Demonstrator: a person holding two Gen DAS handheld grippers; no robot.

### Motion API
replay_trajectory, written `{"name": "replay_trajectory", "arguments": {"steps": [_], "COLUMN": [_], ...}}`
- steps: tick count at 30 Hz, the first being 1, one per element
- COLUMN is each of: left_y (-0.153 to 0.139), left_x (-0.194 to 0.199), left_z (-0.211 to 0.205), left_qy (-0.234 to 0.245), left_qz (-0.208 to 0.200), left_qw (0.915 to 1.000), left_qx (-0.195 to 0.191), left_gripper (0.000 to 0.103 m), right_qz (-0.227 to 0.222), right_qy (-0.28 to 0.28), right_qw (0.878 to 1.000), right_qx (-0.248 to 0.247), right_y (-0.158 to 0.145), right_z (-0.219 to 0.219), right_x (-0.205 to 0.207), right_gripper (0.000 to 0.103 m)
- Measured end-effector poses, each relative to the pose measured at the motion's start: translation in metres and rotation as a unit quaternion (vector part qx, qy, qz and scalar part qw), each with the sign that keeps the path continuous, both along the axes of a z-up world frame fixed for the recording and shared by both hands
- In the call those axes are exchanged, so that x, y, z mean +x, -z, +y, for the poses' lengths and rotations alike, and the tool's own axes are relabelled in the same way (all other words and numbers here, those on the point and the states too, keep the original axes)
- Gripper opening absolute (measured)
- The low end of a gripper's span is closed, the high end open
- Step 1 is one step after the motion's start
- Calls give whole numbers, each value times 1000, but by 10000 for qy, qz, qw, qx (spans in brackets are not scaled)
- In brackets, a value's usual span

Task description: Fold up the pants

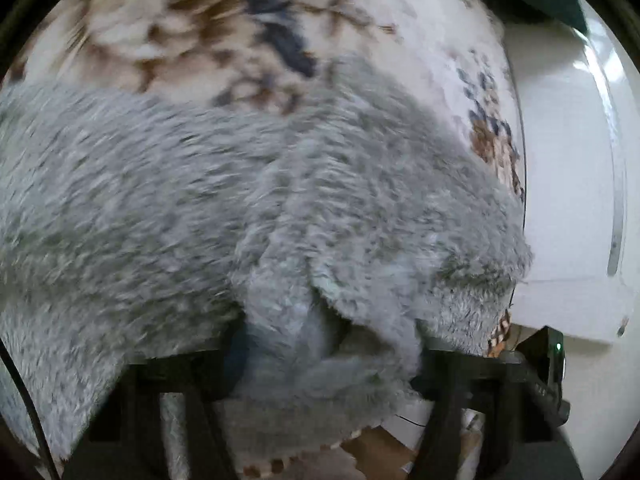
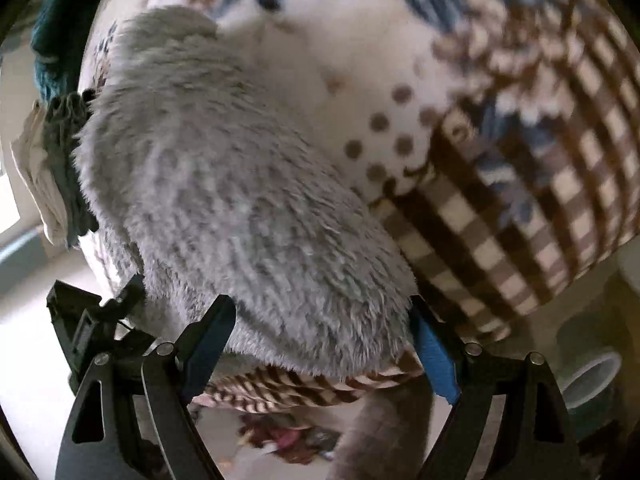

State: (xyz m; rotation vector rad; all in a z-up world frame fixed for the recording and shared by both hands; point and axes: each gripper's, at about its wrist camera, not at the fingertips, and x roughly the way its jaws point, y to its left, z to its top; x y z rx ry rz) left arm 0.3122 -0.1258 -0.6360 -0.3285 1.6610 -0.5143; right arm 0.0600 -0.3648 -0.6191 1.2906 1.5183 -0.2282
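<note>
The pants (image 1: 248, 200) are grey and fluffy and lie on a patterned blanket (image 1: 168, 24). In the left wrist view a bunched fold of the pants fills the space between the fingers of my left gripper (image 1: 324, 356), which is shut on it. In the right wrist view the pants (image 2: 240, 208) bulge over a blanket edge. My right gripper (image 2: 320, 344) stands wide open, its fingers on either side of the grey fabric, and one blue pad (image 2: 436, 360) shows at the right.
The blanket (image 2: 500, 200) has brown checks, dots and blue patches. A white surface (image 1: 568, 168) lies right of it. Dark teal cloth (image 2: 60, 32) and a white folded cloth (image 2: 40, 184) sit at the left. A tape roll (image 2: 592, 376) lies low right.
</note>
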Motion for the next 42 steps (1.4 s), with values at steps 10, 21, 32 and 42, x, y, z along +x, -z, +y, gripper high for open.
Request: {"name": "replay_trajectory", "arguments": {"steps": [10,21,32,42], "left_y": [-49,-67,-102,-3], "left_x": [-61,-63,29,0], "left_z": [33,71,-91,-182], "left_qy": [-885,-967,1863,4302], "left_qz": [-69,31,-1145,-225], "left_qw": [9961,9926,9744,8952], "left_qx": [10,738,518,1140], "left_gripper": [17,39,40,39], "right_qz": [-281,7,-287,-256], "right_qy": [-167,-1126,-1431,-1196], "right_qw": [9968,9884,9839,9882], "right_qx": [-728,-1018,-1029,-918], "right_y": [-38,-62,-51,-20], "right_z": [-15,-7,-4,-24], "right_x": [-1,17,90,77], "right_gripper": [40,56,57,55]}}
